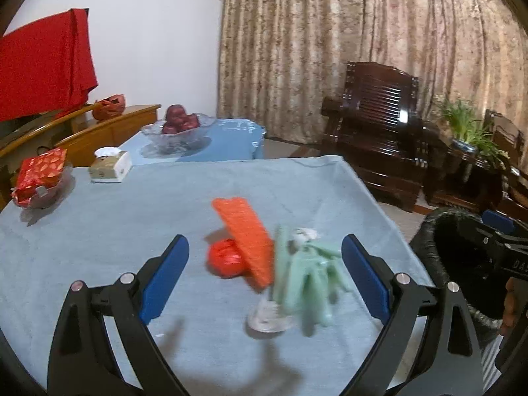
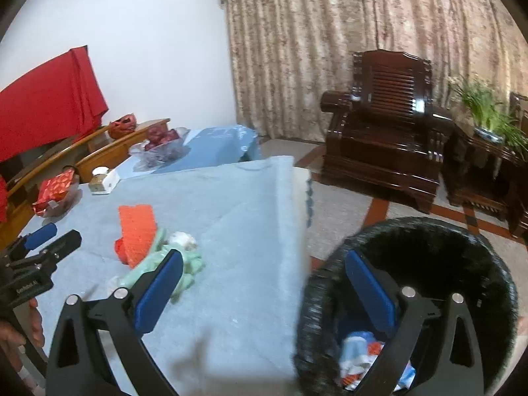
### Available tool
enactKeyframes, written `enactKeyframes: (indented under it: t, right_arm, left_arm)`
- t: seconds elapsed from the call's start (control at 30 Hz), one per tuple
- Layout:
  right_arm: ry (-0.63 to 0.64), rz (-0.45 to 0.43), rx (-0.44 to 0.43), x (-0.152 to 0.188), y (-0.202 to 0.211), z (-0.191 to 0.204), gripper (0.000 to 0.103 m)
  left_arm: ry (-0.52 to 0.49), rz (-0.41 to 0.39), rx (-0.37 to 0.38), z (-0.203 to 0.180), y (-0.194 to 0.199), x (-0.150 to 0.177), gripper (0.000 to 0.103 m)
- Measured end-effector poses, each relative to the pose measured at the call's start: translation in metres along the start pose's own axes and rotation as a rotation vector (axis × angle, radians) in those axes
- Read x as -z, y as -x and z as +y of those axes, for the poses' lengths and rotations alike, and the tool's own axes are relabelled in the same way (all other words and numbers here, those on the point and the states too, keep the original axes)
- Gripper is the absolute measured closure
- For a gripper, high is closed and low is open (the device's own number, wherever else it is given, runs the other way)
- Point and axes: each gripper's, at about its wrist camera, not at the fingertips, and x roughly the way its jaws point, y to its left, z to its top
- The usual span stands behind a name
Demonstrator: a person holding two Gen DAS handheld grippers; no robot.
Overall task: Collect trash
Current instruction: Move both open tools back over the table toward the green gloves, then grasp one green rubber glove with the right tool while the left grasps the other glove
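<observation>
Ahead, between the left claw's [image 1: 265, 275] spread fingers, trash pile [image 1: 274, 264] lies; right claw [image 2: 264, 292], also spread, overhangs bin [image 2: 429, 231].

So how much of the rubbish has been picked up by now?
Some: crumpled wrappers already lie in the black round bin. Nothing is in hand; the left gripper and right gripper are both open. The orange flat packet, red crumpled ball and pale-green wrapper remain.

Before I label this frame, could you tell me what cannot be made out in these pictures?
- Pale green item: motion-blurred in the left wrist view, identity unclear.
- Bin contents: right wrist view, blurred, partly behind the right gripper.
- Clear object: left wrist view, blurred, half hidden under the green item.
</observation>
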Motion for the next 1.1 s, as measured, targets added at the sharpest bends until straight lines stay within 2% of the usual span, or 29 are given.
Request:
enactKeyframes:
  t: [0.3, 0.57, 1.1]
  right_arm:
    - [0.029, 0.026, -0.066, -0.002, -0.045, 0.046, 0.006]
    - [0.064, 0.094, -0.094, 0.010, -0.090, 0.079, 0.006]
    - [0.086, 0.222, -0.125, 0.025, -0.150, 0.110, 0.007]
  left_arm:
    - [0.034, 0.026, -0.058, 0.028, -0.020, 0.011, 0.012]
    - [0.052, 0.052, -0.101, 0.051, -0.041, 0.019, 0.012]
    - [0.089, 0.086, -0.102, 0.069, -0.066, 0.028, 0.012]
